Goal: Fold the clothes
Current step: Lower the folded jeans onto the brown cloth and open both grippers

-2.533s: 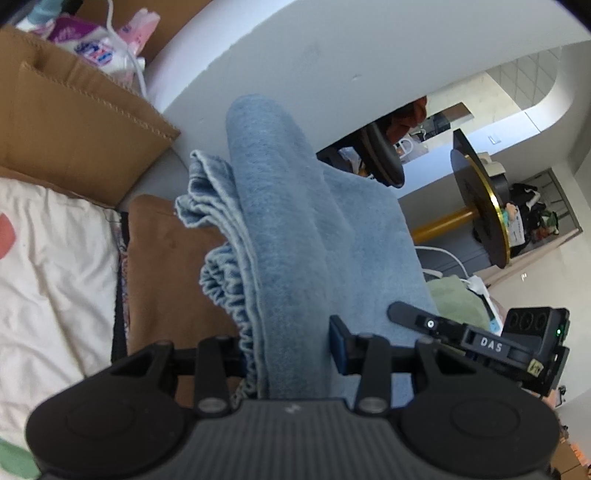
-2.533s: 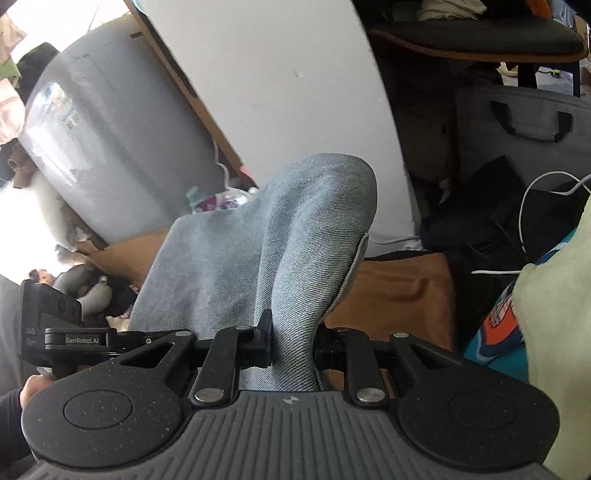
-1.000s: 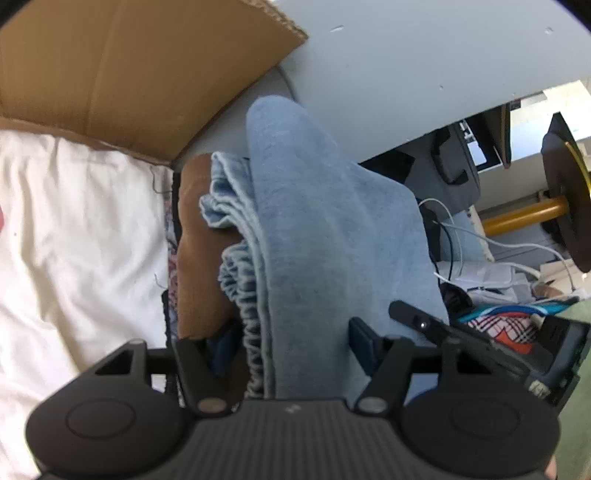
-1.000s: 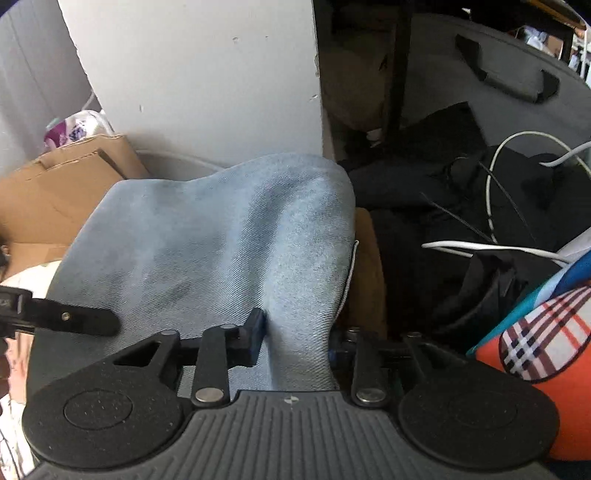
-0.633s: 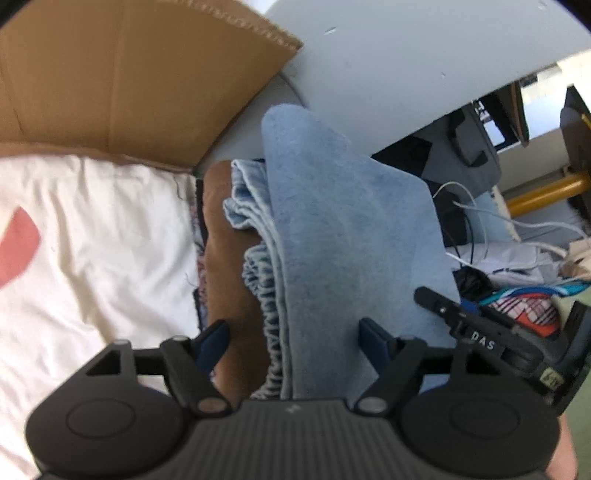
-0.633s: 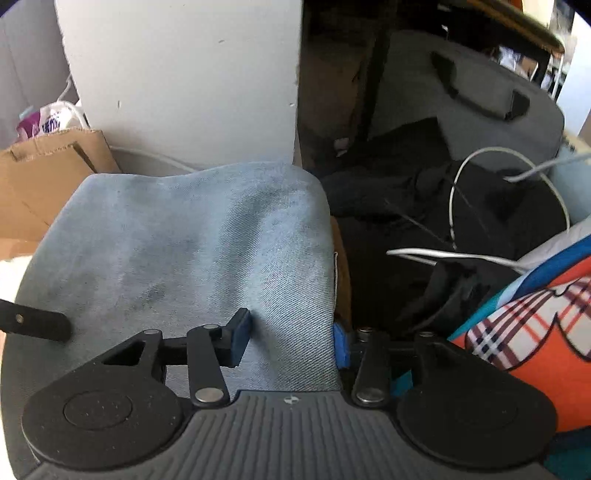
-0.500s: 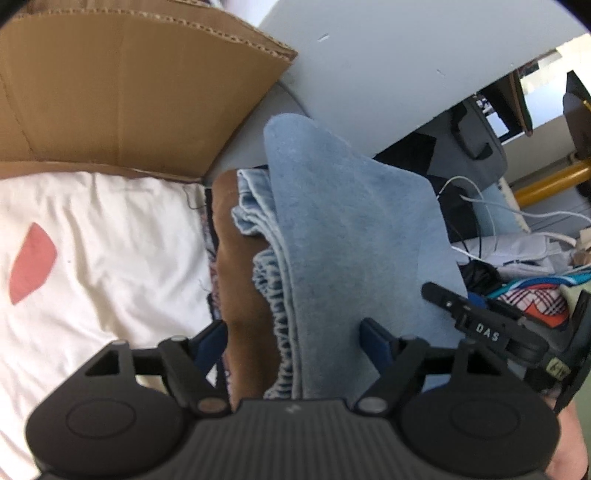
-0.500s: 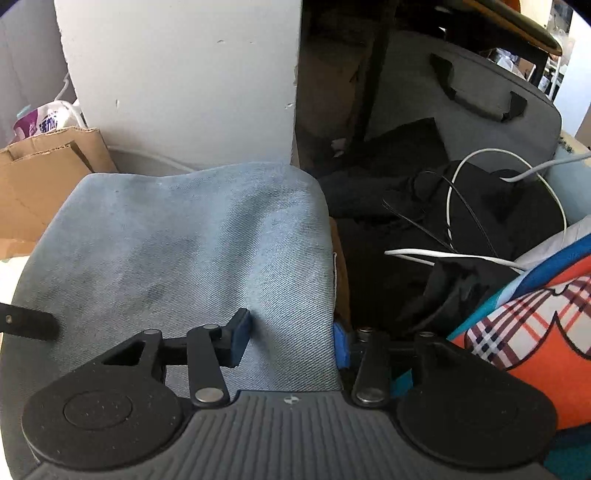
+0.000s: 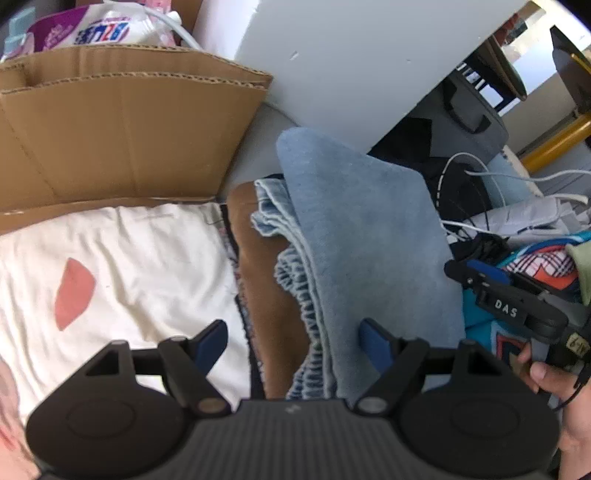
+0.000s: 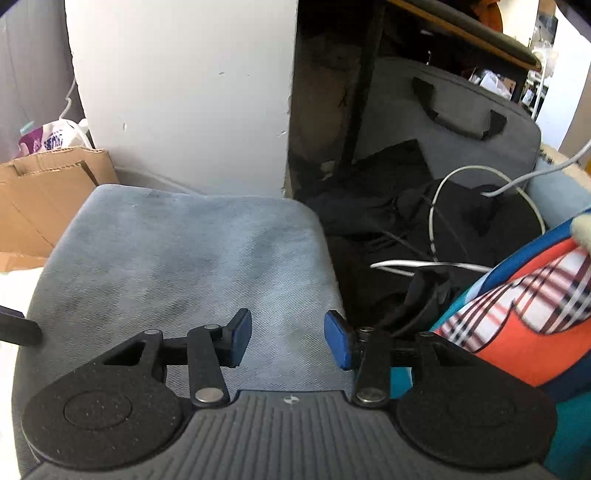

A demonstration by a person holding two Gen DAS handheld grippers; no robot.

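My left gripper (image 9: 291, 341) stands with its blue pads spread wide, pinching nothing. Its jaws have just been opening, and the folded blue denim garment (image 9: 362, 236) now lies loose below the gap, nearer the right pad than the left. From the left wrist view, going left to right: a white cloth with a red patch (image 9: 122, 266) fills the near left, with a cardboard box (image 9: 122, 122) behind it and a purple and white plastic packet (image 9: 92, 31) above that. Next comes a brown folded fabric (image 9: 258, 280), on which the denim rests, its gathered elastic edge (image 9: 310, 306) turned toward the brown piece. A white board (image 9: 354, 62) rises behind. Farther right are dark bags, white cables (image 9: 476, 173) and a plaid orange and blue fabric (image 9: 539, 266). At the far right I see the other tool's black finger marked DAS, with a hand (image 9: 557, 384) gripping its handle.

My right gripper (image 10: 288, 341) is also parted, its pads not pressing anything. Its jaws have just been opening, with the denim's (image 10: 184, 266) right edge lying flat under the gap. In this view, the cardboard sits far left, the denim spreads across the left and centre, black clothing with a looped white cable (image 10: 436, 206) lies right of it, a grey bag with handles (image 10: 458, 110) stands behind, and the plaid fabric (image 10: 524, 306) bulges at the near right.
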